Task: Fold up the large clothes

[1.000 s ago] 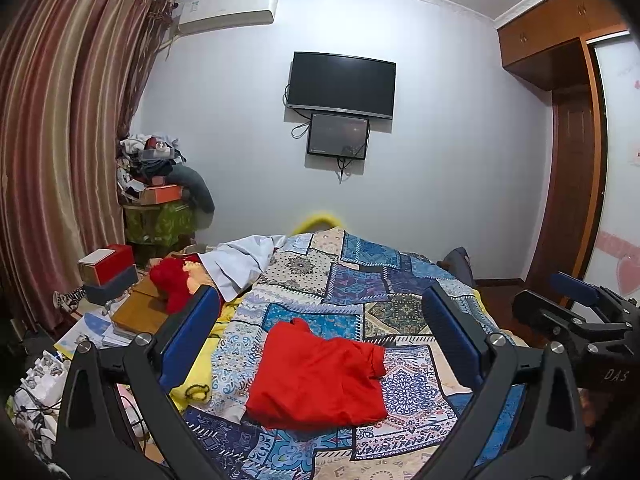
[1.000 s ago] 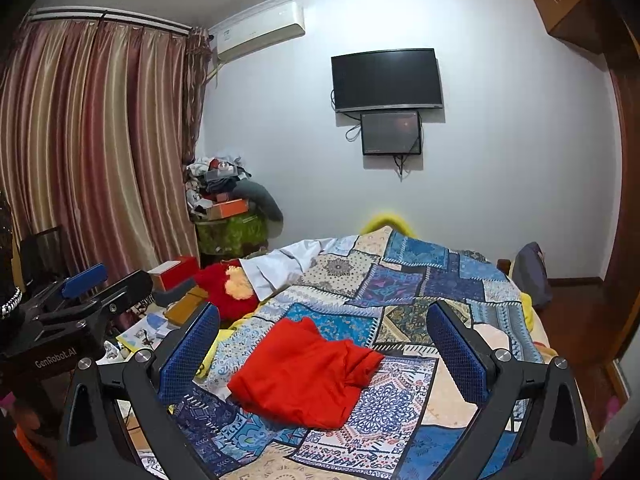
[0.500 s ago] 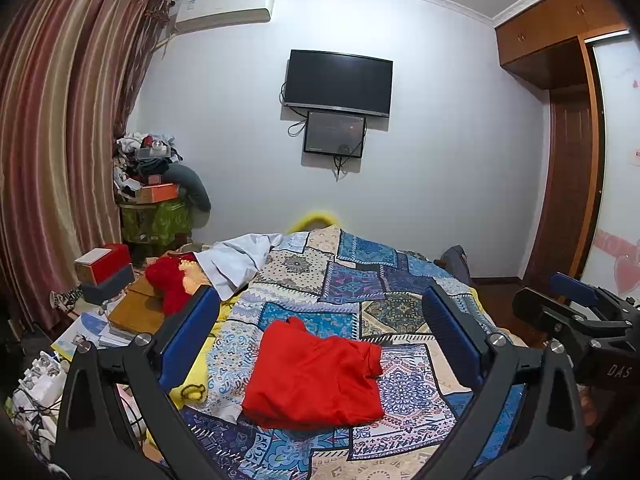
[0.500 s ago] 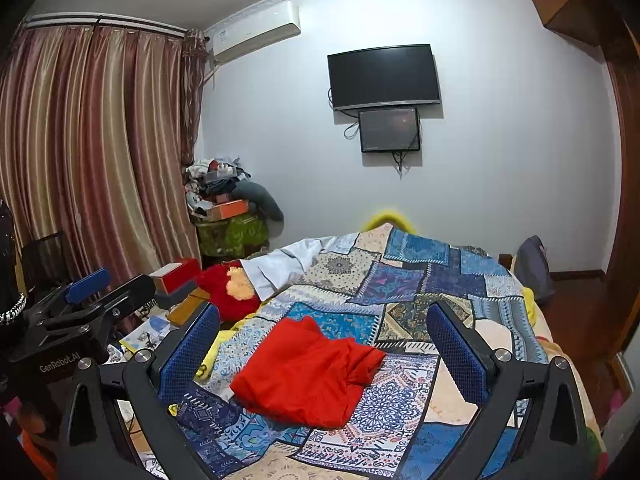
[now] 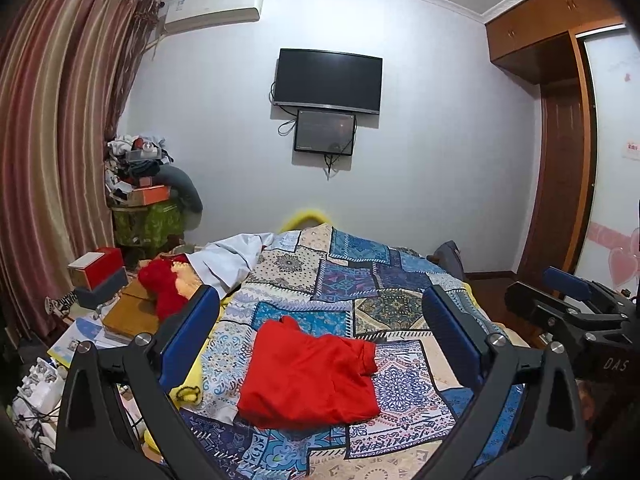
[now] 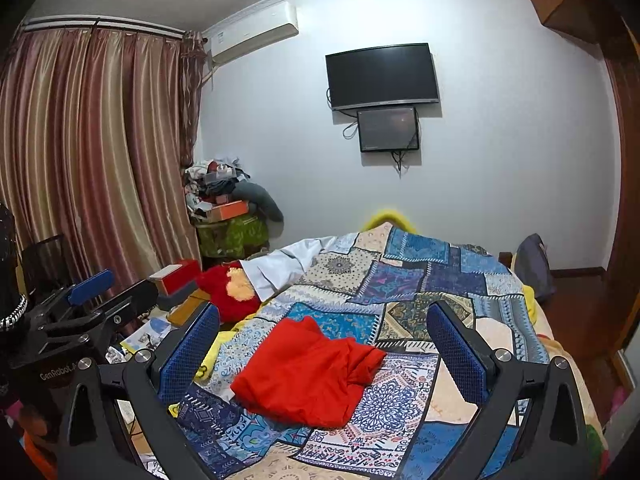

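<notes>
From your left wrist camera, your left gripper (image 5: 320, 336) stood with its fingers spread wide and nothing between them. The red garment (image 5: 308, 376) lay ahead and below, crumpled on the patchwork bedspread (image 5: 360, 276), framed almost centrally between the two blue pads (image 5: 192, 332). Its longer side seemed to run across your view, with a bunched sleeve or corner poking toward the right. Your right gripper showed at the right edge, off to the side of the cloth.

From your right wrist camera, your right gripper (image 6: 324, 344) was likewise fully spread and empty, held clear above the bed. The garment sat slightly left of centre here, so neither hand looked clearly nearer; both were well apart from it. Your left gripper appeared at the left edge.

The garment's underside and true outline were hidden by its own folds, so collar, hem and sleeves were hard to tell apart.
</notes>
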A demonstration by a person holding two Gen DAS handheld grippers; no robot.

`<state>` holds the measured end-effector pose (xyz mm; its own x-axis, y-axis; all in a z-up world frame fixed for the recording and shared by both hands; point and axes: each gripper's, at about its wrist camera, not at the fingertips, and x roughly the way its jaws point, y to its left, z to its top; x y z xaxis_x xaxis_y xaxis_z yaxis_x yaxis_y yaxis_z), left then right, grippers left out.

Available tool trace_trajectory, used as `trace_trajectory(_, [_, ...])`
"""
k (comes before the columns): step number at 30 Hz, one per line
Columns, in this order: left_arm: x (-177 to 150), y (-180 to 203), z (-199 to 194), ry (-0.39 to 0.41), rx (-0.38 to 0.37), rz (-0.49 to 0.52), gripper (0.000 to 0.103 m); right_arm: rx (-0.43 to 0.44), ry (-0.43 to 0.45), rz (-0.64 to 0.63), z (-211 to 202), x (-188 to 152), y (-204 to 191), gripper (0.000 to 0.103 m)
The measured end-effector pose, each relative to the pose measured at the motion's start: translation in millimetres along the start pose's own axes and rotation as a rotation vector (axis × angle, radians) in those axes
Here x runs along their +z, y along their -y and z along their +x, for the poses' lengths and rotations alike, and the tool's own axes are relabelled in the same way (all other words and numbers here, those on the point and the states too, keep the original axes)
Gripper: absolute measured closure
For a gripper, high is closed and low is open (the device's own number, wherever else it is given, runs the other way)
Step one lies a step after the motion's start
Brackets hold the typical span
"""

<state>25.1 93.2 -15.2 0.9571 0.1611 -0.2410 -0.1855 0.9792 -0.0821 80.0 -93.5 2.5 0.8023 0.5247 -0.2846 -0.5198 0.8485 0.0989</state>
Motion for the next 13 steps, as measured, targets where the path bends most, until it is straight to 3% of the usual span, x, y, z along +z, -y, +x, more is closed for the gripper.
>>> trace_trajectory(13, [-1.7, -0.6, 1.5, 0.003, -0.006, 0.015, 0.001, -0.009, -0.004, 0.008, 3.2, -2.3, -8.2, 0.0])
